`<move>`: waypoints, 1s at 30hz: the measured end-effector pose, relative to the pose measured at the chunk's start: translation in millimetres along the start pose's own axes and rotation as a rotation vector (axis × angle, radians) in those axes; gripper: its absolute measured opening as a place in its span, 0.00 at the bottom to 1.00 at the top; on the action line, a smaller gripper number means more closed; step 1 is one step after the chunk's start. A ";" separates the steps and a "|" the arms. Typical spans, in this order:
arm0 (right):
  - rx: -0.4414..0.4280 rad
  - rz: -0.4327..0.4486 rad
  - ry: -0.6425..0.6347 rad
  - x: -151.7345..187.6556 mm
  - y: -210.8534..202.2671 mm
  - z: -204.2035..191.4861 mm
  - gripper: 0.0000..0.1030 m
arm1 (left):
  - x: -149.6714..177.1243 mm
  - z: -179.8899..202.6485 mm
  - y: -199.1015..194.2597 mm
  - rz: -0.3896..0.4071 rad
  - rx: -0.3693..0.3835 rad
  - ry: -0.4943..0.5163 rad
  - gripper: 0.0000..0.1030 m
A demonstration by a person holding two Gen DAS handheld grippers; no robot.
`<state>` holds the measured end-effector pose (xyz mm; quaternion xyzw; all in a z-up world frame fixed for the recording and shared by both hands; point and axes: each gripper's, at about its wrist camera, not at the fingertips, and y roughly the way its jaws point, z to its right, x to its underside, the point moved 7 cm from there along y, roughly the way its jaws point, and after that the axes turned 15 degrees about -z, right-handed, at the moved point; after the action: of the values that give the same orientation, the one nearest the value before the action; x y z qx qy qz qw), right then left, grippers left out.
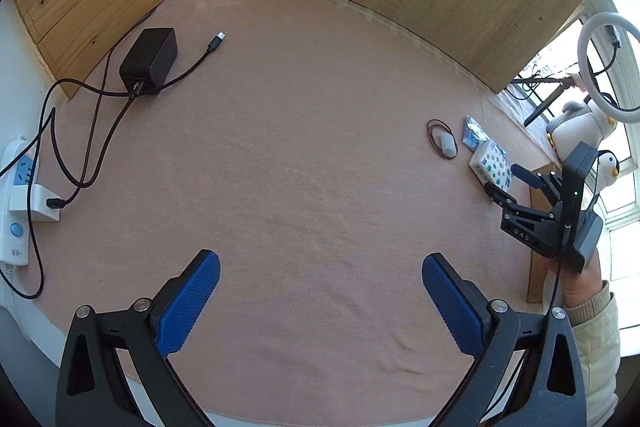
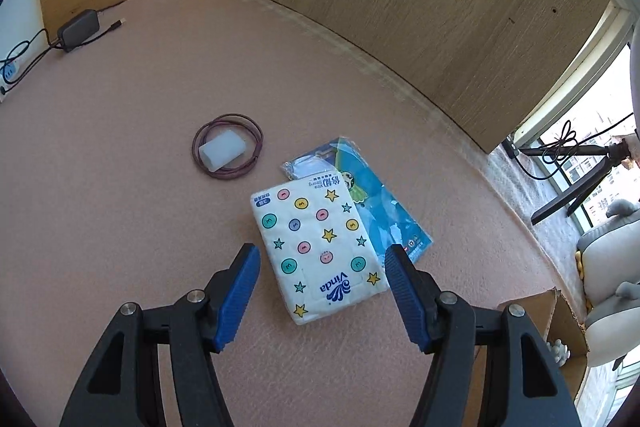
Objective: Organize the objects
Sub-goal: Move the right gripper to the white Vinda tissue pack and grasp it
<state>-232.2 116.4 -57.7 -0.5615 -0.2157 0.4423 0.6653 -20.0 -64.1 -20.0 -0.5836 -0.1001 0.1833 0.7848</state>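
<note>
Tissue pack (image 2: pixel 320 251); blue packet (image 2: pixel 384 211); one each

Tissue pack (image 2: pixel 320 251) overlapping mask packet (image 2: pixel 384 211), cord loop (image 2: pixel 228 147) behind-left, charger (image 2: pixel 78 25) far left

The left gripper (image 1: pixel 320 301) is held tilted steeply downward, its two blue-padded fingers (image 1: pixel 188 301) spread wide with nothing between them. The right gripper (image 2: pixel 320 297) is likewise angled downward with its jaws parted and nothing clamped, the pads being kept clear of any contact. In the left wrist view the right gripper (image 1: pixel 505 182) is seen from the side at the far right, gripped from below by a hand (image 1: pixel 582 287) from which a pale padded sleeve (image 1: pixel 598 343) extends.
</note>
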 end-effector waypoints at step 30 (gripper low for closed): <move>-0.083 -0.019 0.131 11.4 7.8 3.9 0.79 | 3.3 5.7 10.9 -0.045 0.047 0.005 0.99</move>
<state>-232.0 127.8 -66.3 -0.6143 -0.1955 0.3889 0.6582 -21.0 -55.0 -28.8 -0.5630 -0.1071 0.1663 0.8024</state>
